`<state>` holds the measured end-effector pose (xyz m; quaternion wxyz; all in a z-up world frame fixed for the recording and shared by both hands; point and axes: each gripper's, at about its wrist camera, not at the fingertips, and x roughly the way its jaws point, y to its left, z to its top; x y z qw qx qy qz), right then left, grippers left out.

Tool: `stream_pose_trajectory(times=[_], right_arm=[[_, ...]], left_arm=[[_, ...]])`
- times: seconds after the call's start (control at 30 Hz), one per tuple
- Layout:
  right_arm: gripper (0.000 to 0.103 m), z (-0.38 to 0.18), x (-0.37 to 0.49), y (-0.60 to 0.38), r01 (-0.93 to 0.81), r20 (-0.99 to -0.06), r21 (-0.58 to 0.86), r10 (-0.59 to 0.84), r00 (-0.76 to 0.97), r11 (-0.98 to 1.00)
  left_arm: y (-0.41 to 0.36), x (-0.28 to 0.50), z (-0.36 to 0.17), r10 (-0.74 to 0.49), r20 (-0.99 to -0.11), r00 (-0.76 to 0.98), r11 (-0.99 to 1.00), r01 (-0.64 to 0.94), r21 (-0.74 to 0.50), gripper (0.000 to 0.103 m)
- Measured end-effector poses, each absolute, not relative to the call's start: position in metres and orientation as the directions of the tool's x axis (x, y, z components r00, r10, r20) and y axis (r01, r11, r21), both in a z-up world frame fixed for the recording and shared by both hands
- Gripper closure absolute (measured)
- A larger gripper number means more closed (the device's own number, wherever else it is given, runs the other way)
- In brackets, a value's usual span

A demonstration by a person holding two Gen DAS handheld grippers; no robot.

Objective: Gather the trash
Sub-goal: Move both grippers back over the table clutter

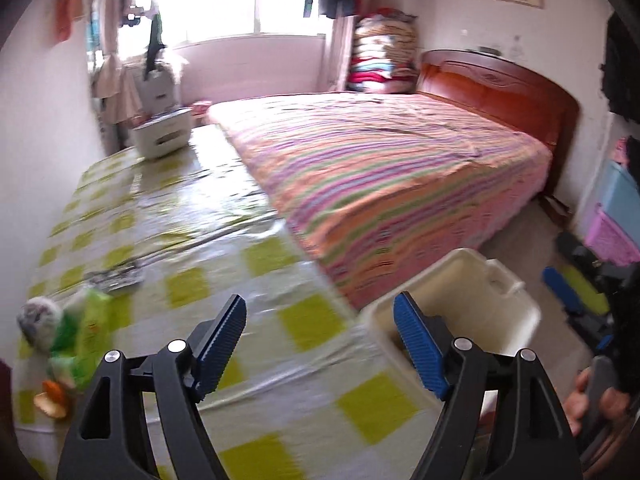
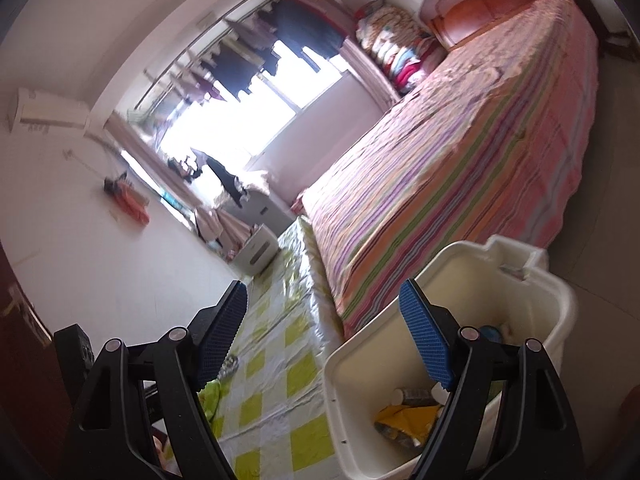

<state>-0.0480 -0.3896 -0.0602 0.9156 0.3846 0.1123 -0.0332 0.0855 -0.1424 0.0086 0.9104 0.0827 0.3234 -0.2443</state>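
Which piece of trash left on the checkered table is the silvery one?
The flat silvery wrapper, lying farthest along the checkered table. The green packet and the orange scrap lie nearer the table's near-left corner; the grey-white ball is round, not flat.

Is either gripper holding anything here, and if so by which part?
Nothing is held. The left gripper and right gripper both stand open with nothing between their pads.

A: Bedspread (image 1: 384, 168) – stripes, pink, orange, green, purple. Headboard (image 1: 500, 88) red-brown.

B: Table cover (image 1: 200, 240) – white with lime-green checks, glossy. Bin (image 2: 460, 292) cream; yellow wrapper (image 2: 404, 418) inside.

A: Gripper pads (image 1: 420, 344) blue, ribbed.
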Motion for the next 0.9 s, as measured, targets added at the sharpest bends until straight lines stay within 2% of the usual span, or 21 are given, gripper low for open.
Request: stream_pose_trajectory(times=[0.33,0.63,0.9], right_arm=[[0.026,-0.054,0.0,-0.297,0.056,-0.311,0.558,0.146,0.939,0.828],[0.026,-0.063,0.036,-0.234,-0.051,-0.379,0.529,0.29,0.879,0.847],[0.023,-0.063,0.069,-0.182,-0.155,-0.442,0.489,0.397,0.804,0.858]], left_arm=[[-0.026,0.108,0.005,-0.353,-0.619,0.701,0.928,0.347,-0.136,0.029],[0.091,0.119,0.01,-0.219,-0.594,0.775,0.972,0.116,-0.206,0.029],[0.144,0.123,-0.005,-0.159,-0.647,0.745,0.97,-0.004,-0.243,0.029]])
